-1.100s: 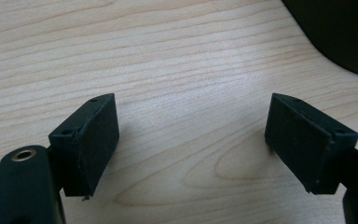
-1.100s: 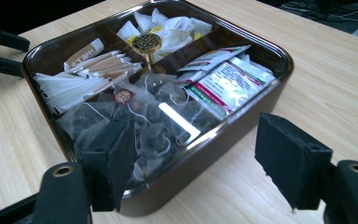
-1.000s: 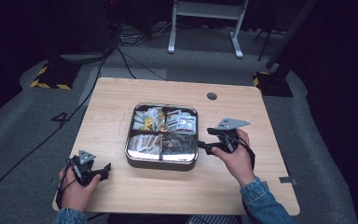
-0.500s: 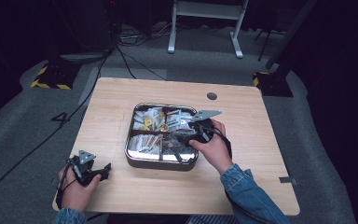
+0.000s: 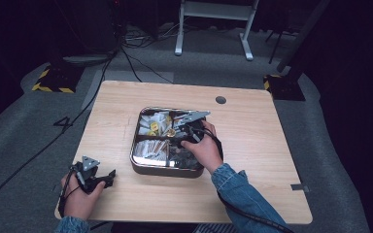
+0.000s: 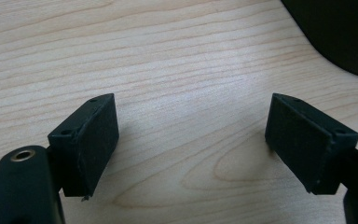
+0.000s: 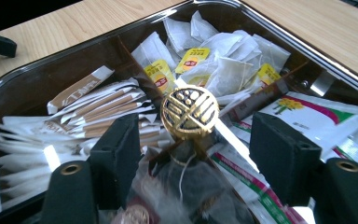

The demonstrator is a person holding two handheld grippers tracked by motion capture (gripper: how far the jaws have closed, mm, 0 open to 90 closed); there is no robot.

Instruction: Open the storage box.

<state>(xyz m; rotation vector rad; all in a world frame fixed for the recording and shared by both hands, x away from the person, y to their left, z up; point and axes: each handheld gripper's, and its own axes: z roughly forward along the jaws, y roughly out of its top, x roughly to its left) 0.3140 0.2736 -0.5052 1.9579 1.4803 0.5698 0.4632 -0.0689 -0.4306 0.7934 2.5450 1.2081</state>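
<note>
Tray (image 5: 141, 167) sits mid-table; its gold knob (image 7: 189, 111) lies between my right gripper's (image 7: 200, 158) spread jaws, not touched. Left gripper (image 6: 191, 140) gapes open over bare table (image 6: 177, 60).

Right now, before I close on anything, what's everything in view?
Table: one, light wood, centre.
Tray: one, metal, divided, mid-table.
Round knob: one, gold, tray's centre where the dividers meet.
Tea bags: a heap, white with yellow tags, one compartment.
Stick packets: several, white and brown, neighbouring compartment.
Flat sachets: a few, white with coloured print, another compartment.
Left gripper: black, jaws open, table's near left corner.
Right gripper: black, jaws open either side of the knob.
</note>
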